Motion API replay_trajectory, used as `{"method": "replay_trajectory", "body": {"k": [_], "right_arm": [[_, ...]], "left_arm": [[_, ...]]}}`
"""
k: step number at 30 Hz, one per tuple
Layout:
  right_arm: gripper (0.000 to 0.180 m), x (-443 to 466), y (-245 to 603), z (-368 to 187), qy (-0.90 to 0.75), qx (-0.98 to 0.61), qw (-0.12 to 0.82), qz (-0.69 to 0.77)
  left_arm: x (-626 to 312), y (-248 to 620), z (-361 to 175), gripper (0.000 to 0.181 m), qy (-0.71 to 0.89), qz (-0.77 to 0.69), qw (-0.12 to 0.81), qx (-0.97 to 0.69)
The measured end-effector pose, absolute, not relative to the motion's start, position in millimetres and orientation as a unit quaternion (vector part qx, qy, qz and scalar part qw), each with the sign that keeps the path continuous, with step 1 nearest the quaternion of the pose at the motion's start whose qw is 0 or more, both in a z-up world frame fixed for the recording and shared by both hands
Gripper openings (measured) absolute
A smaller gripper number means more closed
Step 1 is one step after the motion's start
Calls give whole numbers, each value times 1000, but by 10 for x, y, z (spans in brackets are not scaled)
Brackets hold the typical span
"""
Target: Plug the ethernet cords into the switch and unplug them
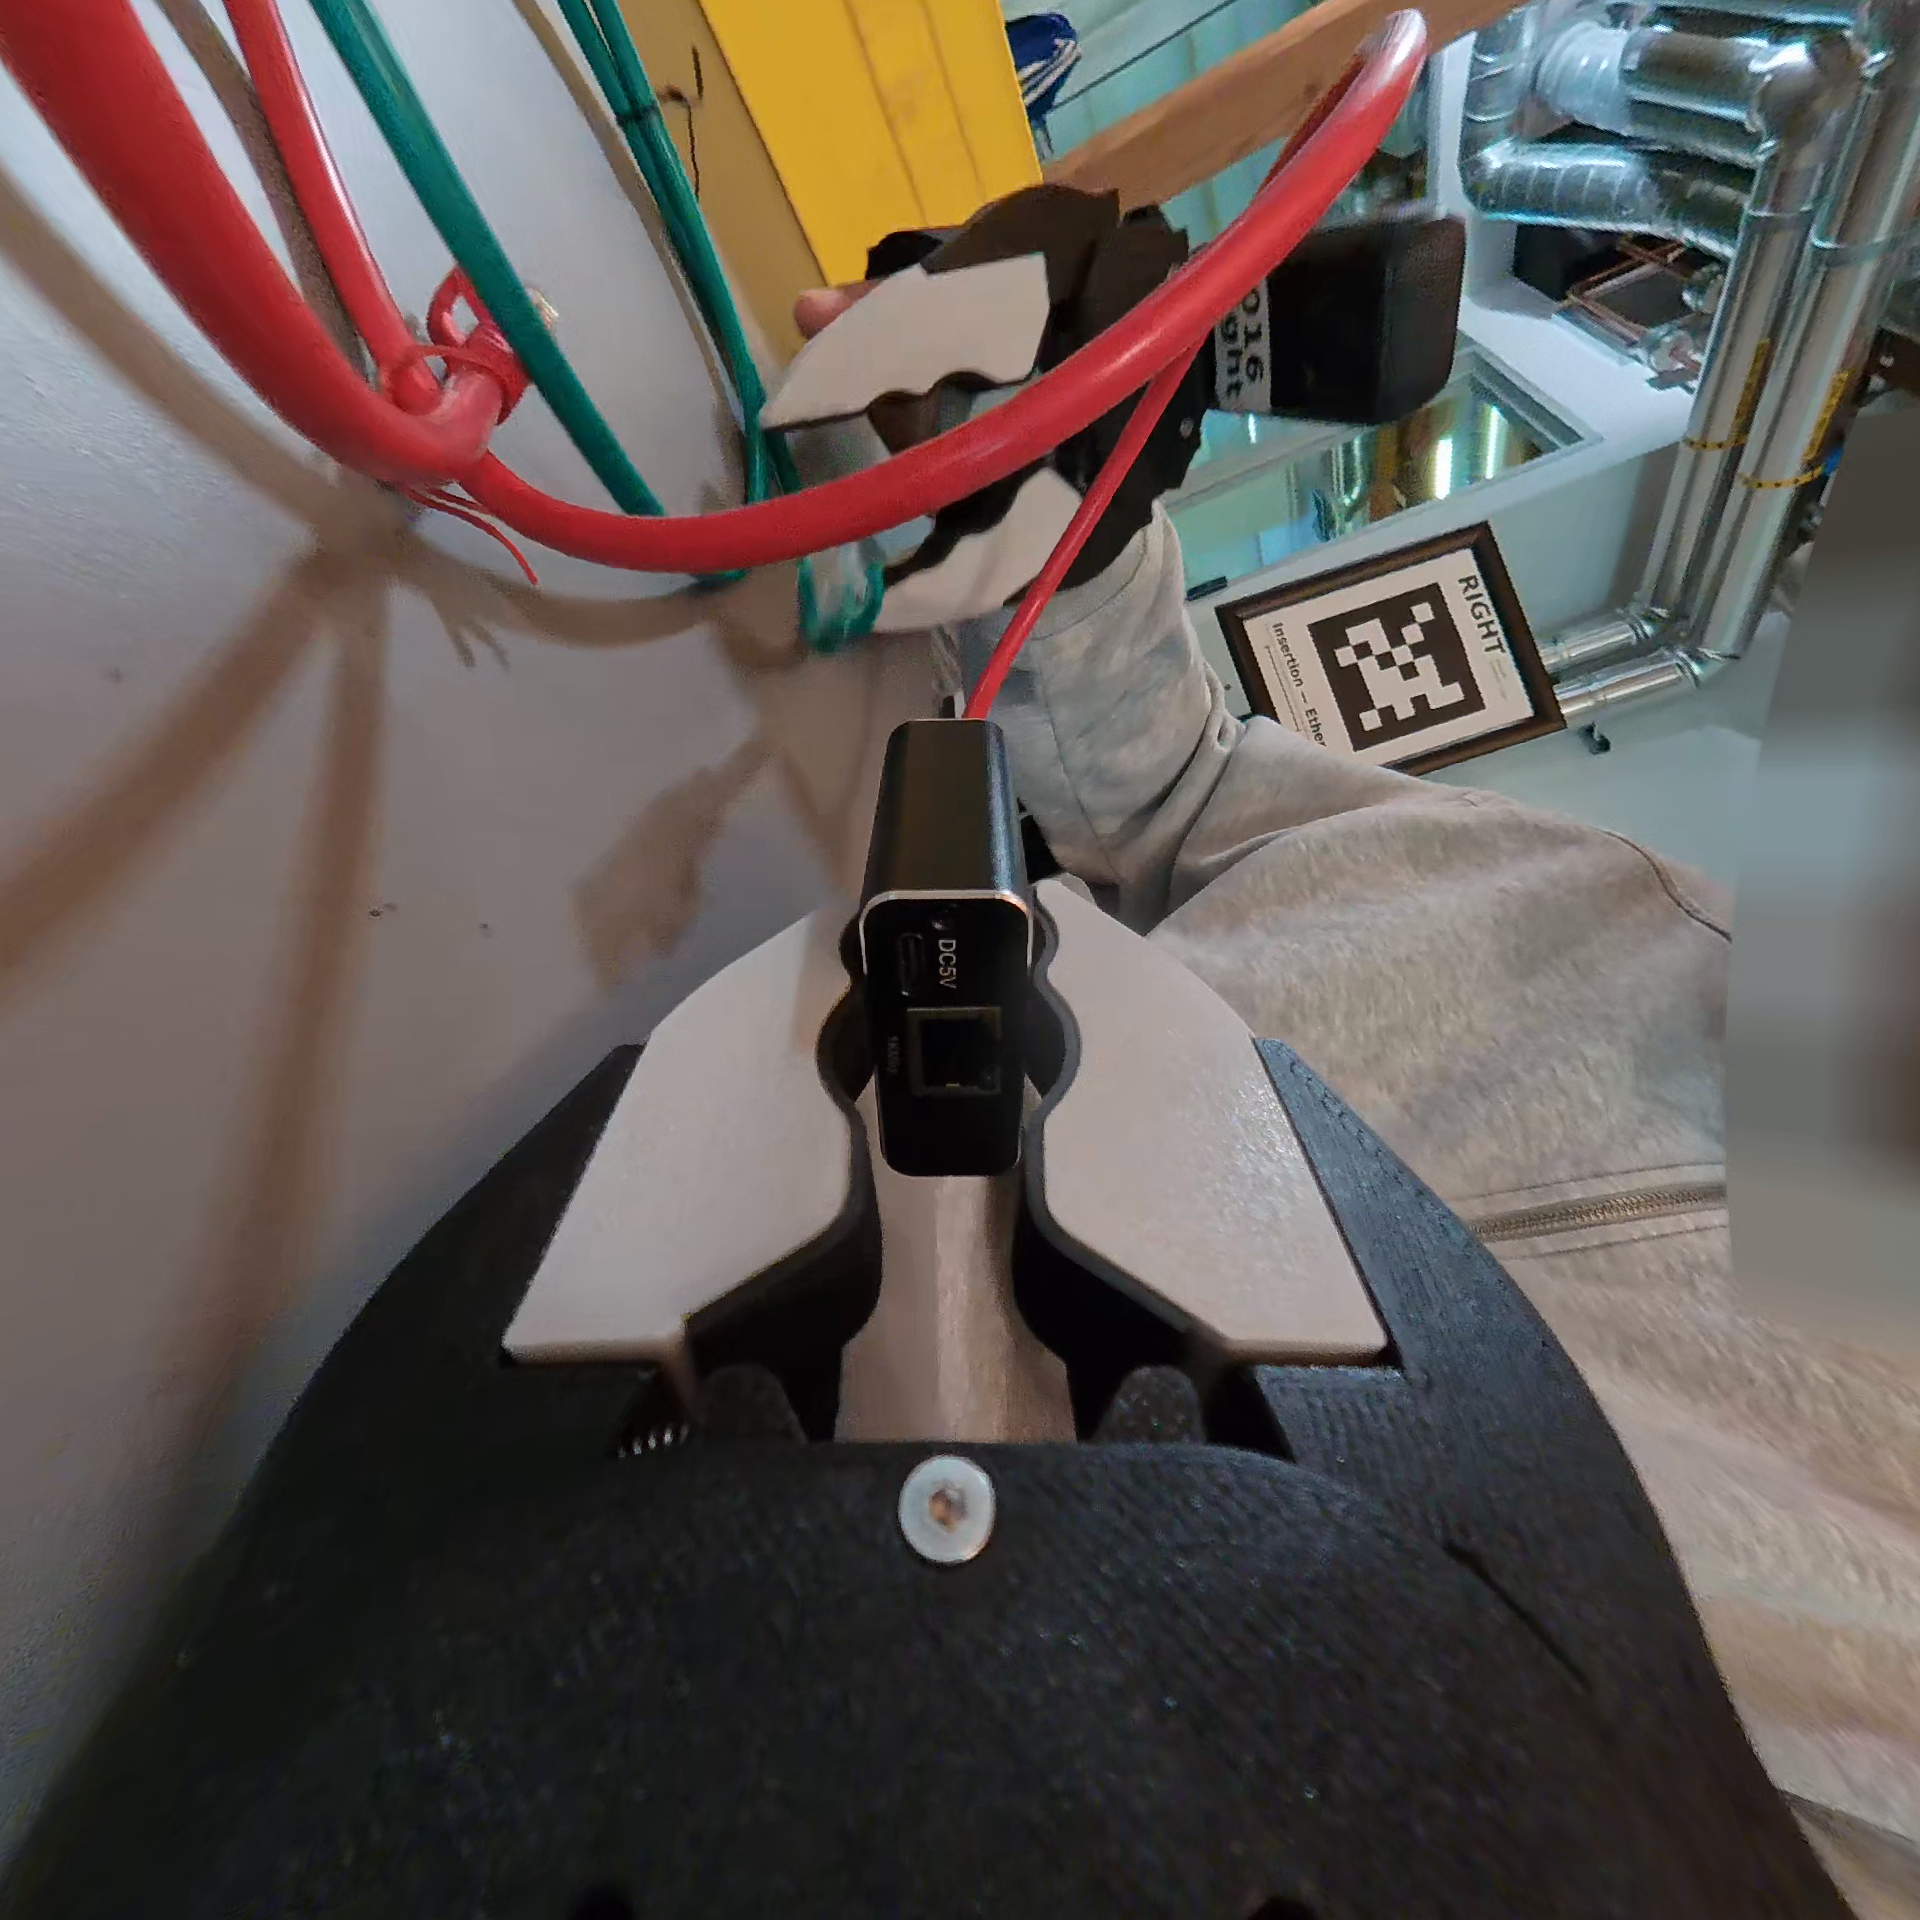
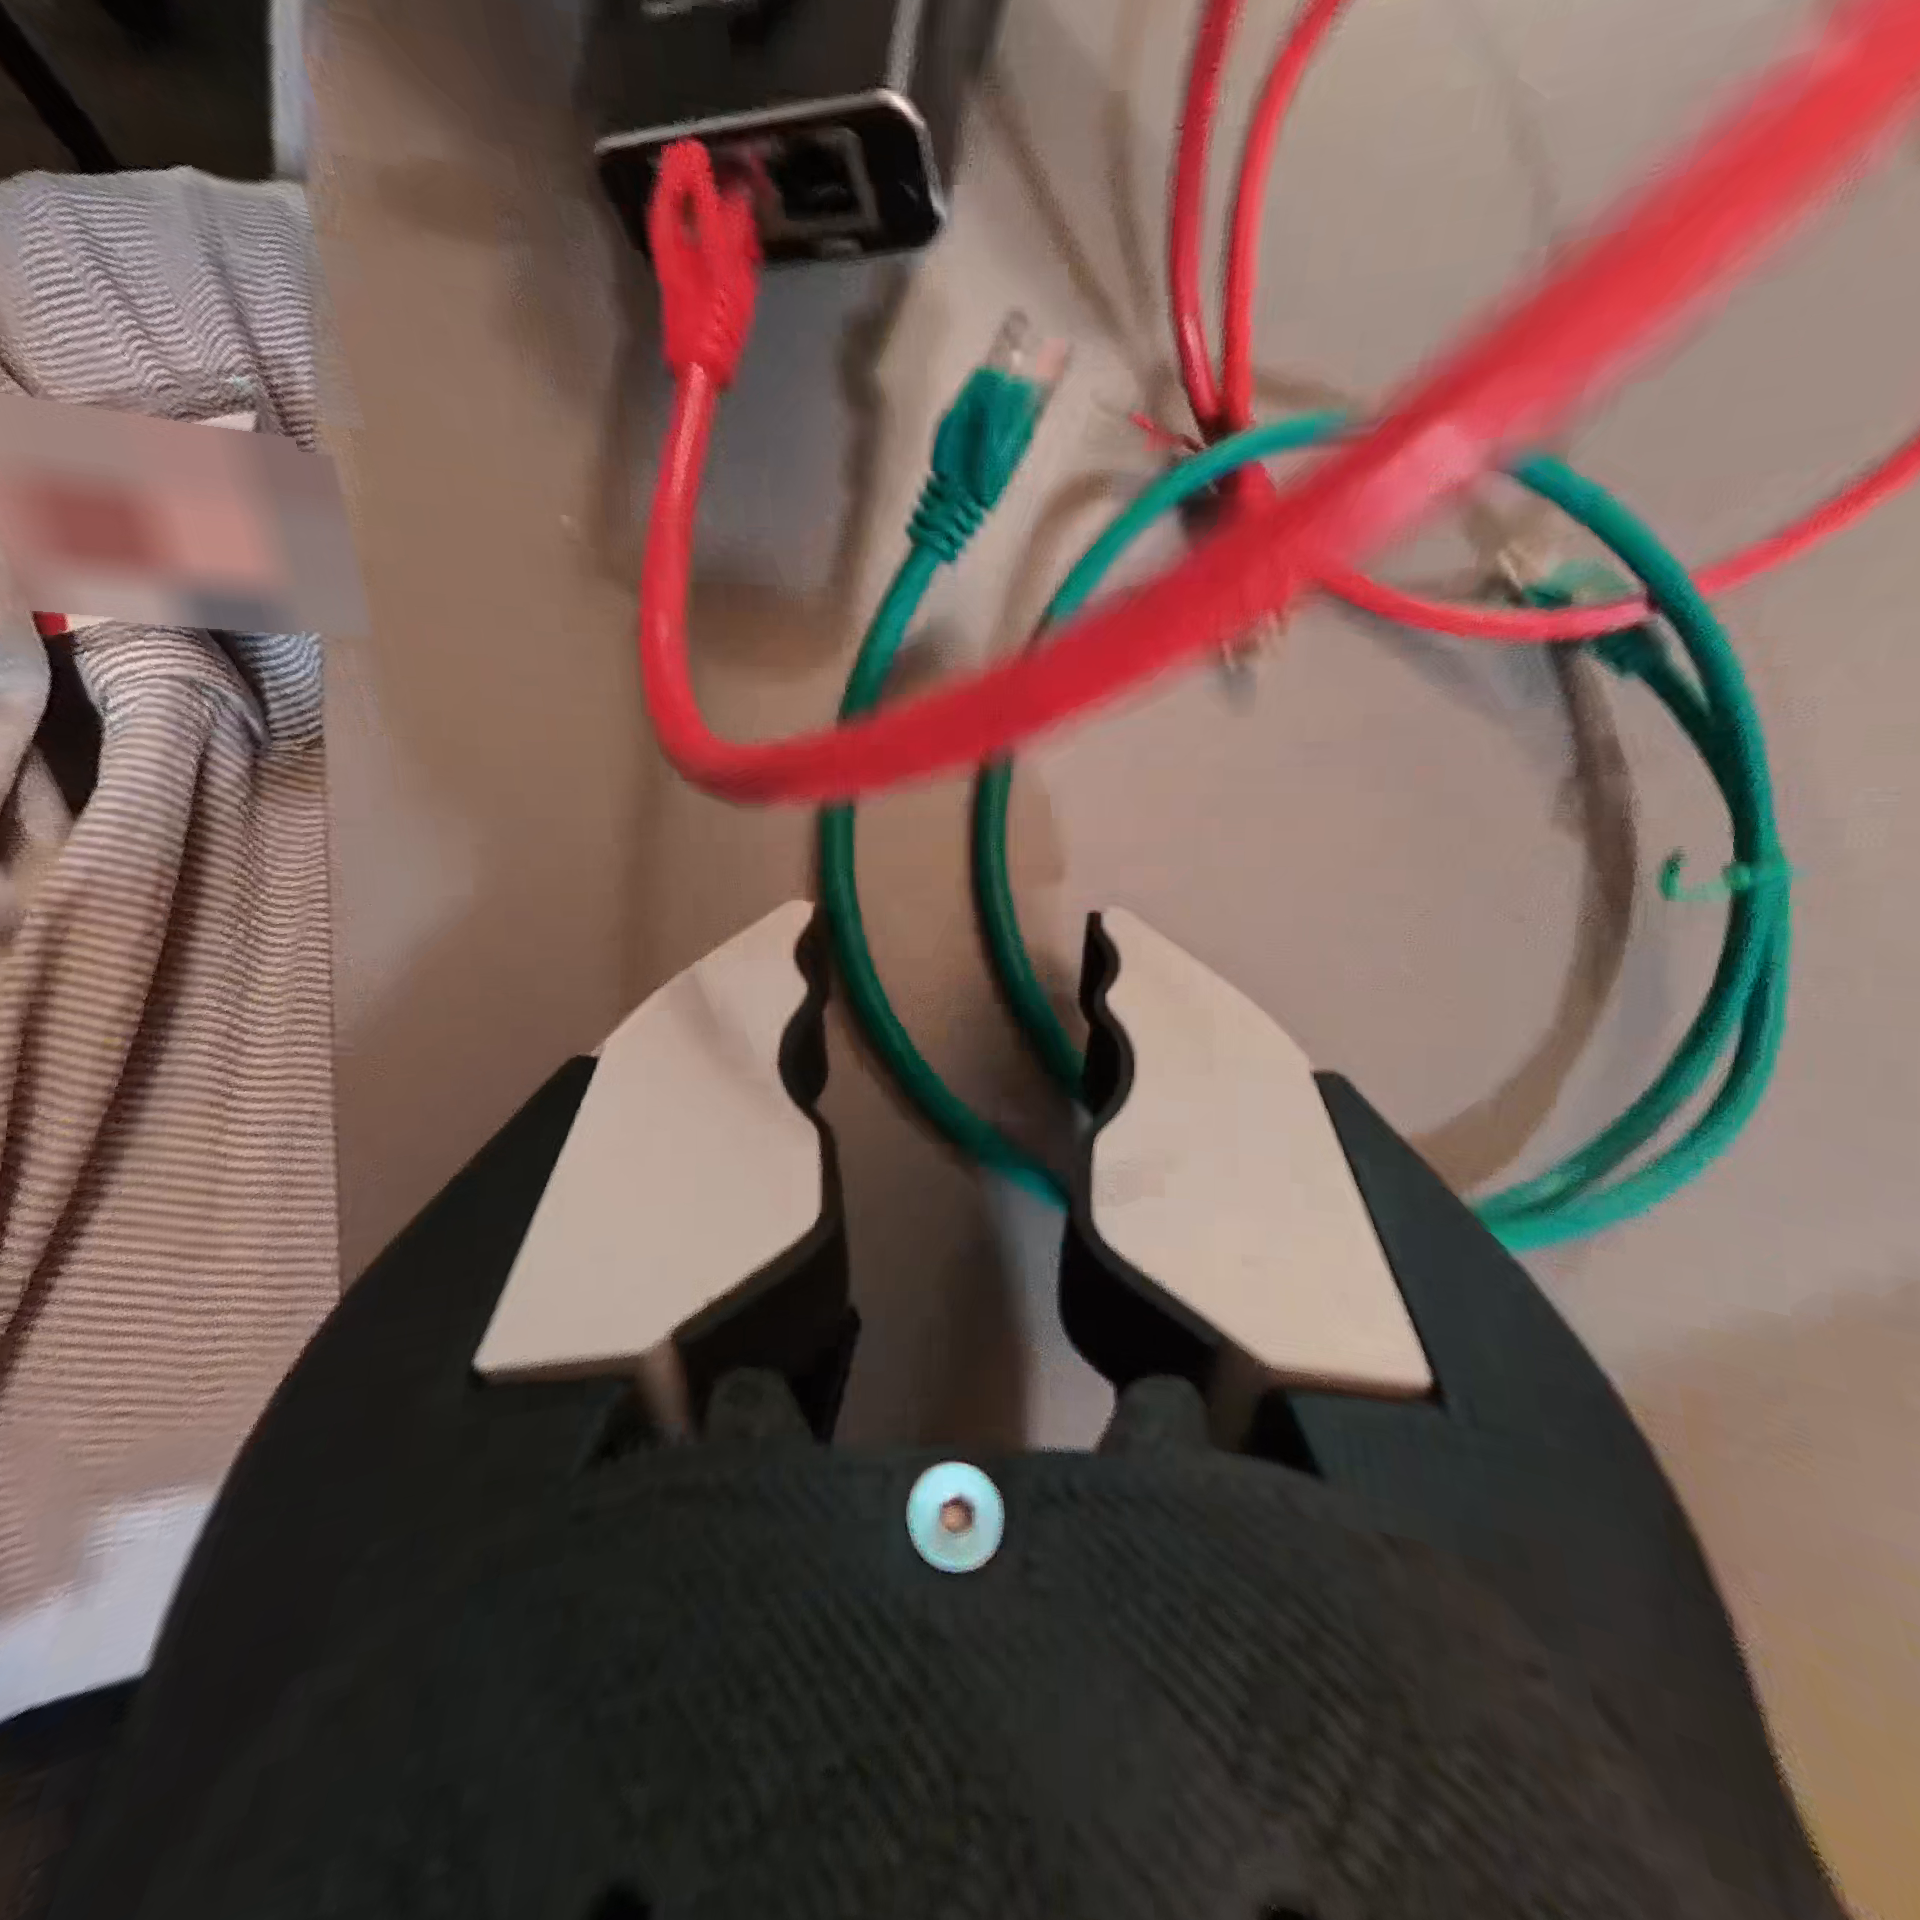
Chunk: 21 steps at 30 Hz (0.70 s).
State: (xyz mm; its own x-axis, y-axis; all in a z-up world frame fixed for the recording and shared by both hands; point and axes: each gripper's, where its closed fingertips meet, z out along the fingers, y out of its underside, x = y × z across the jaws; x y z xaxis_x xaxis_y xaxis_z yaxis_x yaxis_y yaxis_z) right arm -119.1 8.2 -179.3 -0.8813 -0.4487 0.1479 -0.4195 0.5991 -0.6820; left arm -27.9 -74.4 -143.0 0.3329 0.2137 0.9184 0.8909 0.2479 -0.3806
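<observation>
From my left wrist camera, the left gripper [image 1: 948,1039] is clamped on the switch [image 1: 943,940], a small black metal box with rounded edges, its end port facing me empty. A thin red lead runs from its far end. Beyond it the right gripper [image 1: 914,488] hangs among glossy red and green cords over the pale table [image 1: 260,935].

From my right wrist camera, the right gripper [image 2: 951,987] is spread and empty, the green cord [image 2: 883,1018] looping between its fingers. The red cord [image 2: 686,499] is seated in the switch [image 2: 769,156]; the neighbouring port looks free. I judge the green plug [image 2: 971,447], ribbed boot and clear tip, comes next: grasp it behind the boot and line it up.
</observation>
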Motion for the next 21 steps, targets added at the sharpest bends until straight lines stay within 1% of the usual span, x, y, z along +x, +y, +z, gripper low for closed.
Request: {"method": "replay_trajectory", "body": {"k": [1,3,5,8,10,11,13,17,19,21], "right_arm": [[44,-1274,114,-1744,895,-227,22,-383],[32,-1400,153,-1547,885,-197,34,-421],[21,-1450,193,-1234,860,-174,63,-475],[6,-1412,256,-647,798,-143,133,-570],[7,-1289,238,-354,764,-126,172,-609],[8,-1202,184,-307,761,-126,173,-612],[12,-994,10,-443,793,-138,151,-574],[20,-620,-276,-980,865,-159,112,-462],[22,-715,-361,-1229,895,-139,50,-420],[21,-850,-386,-1394,912,-131,-12,-388]], "left_arm": [[-287,-755,-1434,27,-508,-276,607,-546],[-303,-775,-1439,27,-513,-270,607,-544],[-316,-784,-1444,27,-516,-266,608,-542],[-325,-780,-1459,27,-518,-260,604,-547],[-331,-773,-1472,27,-520,-257,600,-551],[-337,-768,-1478,27,-521,-253,599,-553],[-354,-757,-1489,27,-523,-245,596,-557],[-376,-730,-1500,27,-525,-232,594,-564],[-385,-723,-1507,26,-526,-225,593,-567],[-395,-711,-1510,27,-526,-219,592,-570]]}}
